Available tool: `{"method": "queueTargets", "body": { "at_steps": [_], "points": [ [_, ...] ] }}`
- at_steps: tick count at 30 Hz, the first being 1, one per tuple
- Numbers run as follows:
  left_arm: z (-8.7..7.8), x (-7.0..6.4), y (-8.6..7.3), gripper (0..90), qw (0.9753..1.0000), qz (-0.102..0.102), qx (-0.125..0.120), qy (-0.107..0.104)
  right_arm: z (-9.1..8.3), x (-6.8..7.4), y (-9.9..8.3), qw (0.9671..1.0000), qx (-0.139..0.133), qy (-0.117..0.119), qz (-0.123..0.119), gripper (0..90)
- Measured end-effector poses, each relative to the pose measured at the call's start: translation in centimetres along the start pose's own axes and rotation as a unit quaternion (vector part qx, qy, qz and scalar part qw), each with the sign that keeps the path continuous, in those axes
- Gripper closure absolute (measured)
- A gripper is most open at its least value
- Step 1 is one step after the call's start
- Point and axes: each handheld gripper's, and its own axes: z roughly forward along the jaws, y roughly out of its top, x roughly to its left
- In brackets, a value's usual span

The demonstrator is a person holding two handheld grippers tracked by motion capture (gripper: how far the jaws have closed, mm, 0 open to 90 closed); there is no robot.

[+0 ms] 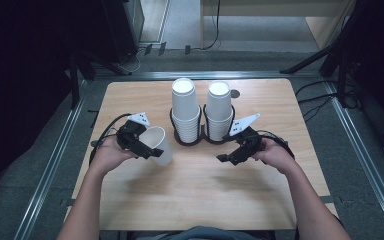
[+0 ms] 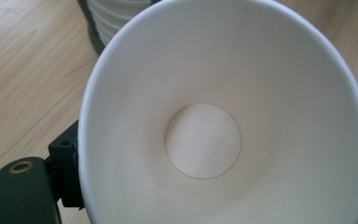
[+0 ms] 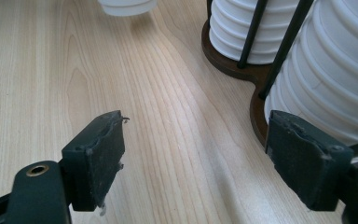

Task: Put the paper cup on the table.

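A single white paper cup [image 1: 158, 144] is held at the left of the wooden table, lying tilted with its mouth toward my left gripper [image 1: 141, 148], which is shut on its rim. In the left gripper view the cup's inside [image 2: 205, 140] looms close, its round bottom visible. Two stacks of upside-down white cups [image 1: 186, 107] [image 1: 218, 108] stand in a dark two-ring holder [image 1: 200, 140] at the table's middle back. My right gripper [image 1: 228, 155] hovers just right of the holder, open with nothing between its jaws; the right gripper view shows the stacks [image 3: 335, 74] close on its right.
The light wooden table [image 1: 200, 190] has bare surface in front of the holder and between the two hands. A small dark round mark [image 1: 235, 93] sits near the back edge. Dark stands and cables lie on the floor around the table.
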Motion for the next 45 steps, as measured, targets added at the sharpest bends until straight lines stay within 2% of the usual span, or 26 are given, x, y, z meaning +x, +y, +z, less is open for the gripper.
{"method": "queueTargets", "body": {
  "at_steps": [10,15,19,20,23,25,30,31,36,37,39,45],
  "points": [
    [-0.8,1.4,-1.0,12.2,0.9996,-0.021,-0.005,0.019,0.3,-0.3,0.4,1.0,-0.003,0.005,-0.003,20.7],
    [-0.8,2.8,-1.8,12.1,0.9988,-0.041,-0.004,0.027,0.3,-0.5,0.4,0.9999,-0.008,0.007,-0.002,20.7],
    [-0.9,3.5,-2.1,12.1,0.9982,-0.05,-0.002,0.034,0.3,-0.5,0.3,1.0,-0.007,0.007,-0.001,20.7],
    [-0.8,3.9,-2.3,12.1,0.9976,-0.053,0.001,0.044,0.3,-0.5,0.3,1.0,-0.006,0.007,-0.002,20.7],
    [-0.8,4.3,-2.5,12.1,0.9972,-0.058,0.002,0.047,0.4,-0.4,0.3,1.0,-0.003,0.008,-0.002,20.7],
    [-0.8,5.0,-2.7,12.0,0.9961,-0.067,0.005,0.057,0.5,-0.3,0.3,0.9999,0.003,0.009,-0.008,20.7],
    [-0.9,6.0,-2.9,11.7,0.9948,-0.074,0.011,0.069,0.6,0.2,0.5,0.9998,0.0,0.015,-0.013,20.7],
    [-0.9,6.4,-3.0,11.7,0.9939,-0.079,0.011,0.076,0.6,0.4,0.5,0.9998,0.002,0.015,-0.014,20.7],
    [-1.1,7.0,-3.2,11.5,0.9926,-0.087,0.009,0.084,0.7,0.5,0.4,0.9998,0.0,0.017,-0.01,20.7],
    [-1.2,7.2,-3.2,11.5,0.9917,-0.09,0.009,0.092,0.7,0.6,0.3,0.9998,0.002,0.016,-0.009,20.7],
    [-1.2,7.5,-3.2,11.5,0.9911,-0.095,0.008,0.093,0.7,0.6,0.2,0.9999,0.0,0.016,-0.007,20.7],
    [-1.3,7.9,-3.1,11.5,0.9893,-0.092,0.014,0.112,0.6,0.8,-0.1,0.9999,0.005,0.012,-0.005,20.7]
  ]
}}
